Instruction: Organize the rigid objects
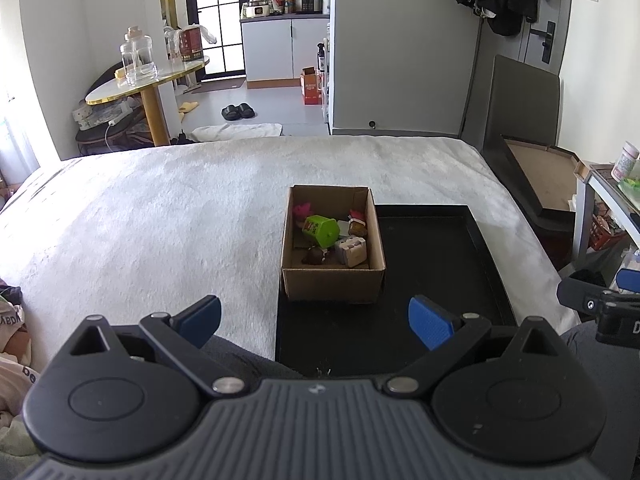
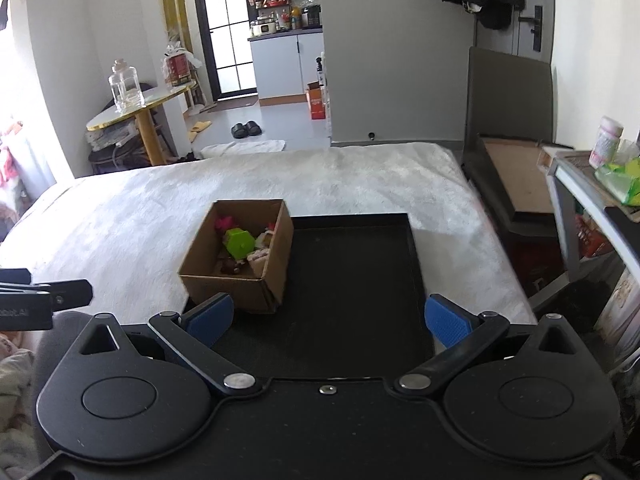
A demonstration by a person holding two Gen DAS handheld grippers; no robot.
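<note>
Left gripper [image 1: 314,322]: mine, spread wide, nothing between the blue pads; it hangs over the near edge of the tray. Right gripper [image 2: 328,320]: likewise spread and empty, over the tray's near end.

Tray [image 1: 432,264]: black, shallow-rimmed, bare apart from the box; it lies on the white blanket [image 1: 160,216] with its long axis running away from me.

Box [image 1: 332,280]: brown cardboard, open-topped, standing on the tray's left side, long axis also away from me. I judge it light and fairly stiff, though the thin walls would buckle if squeezed hard. Take it across the short span at one end wall.

Contents: small toys in a loose heap. Green cup [image 1: 320,231], plastic, lying on its side, its opening towards the back left as far as I can tell. It looks light, hard and a little slick, so grip it across the rim. Beside it sit a pink figure [image 1: 301,211], a pale block [image 1: 351,251] and a dark piece [image 1: 315,256] (too small to identify).
</note>
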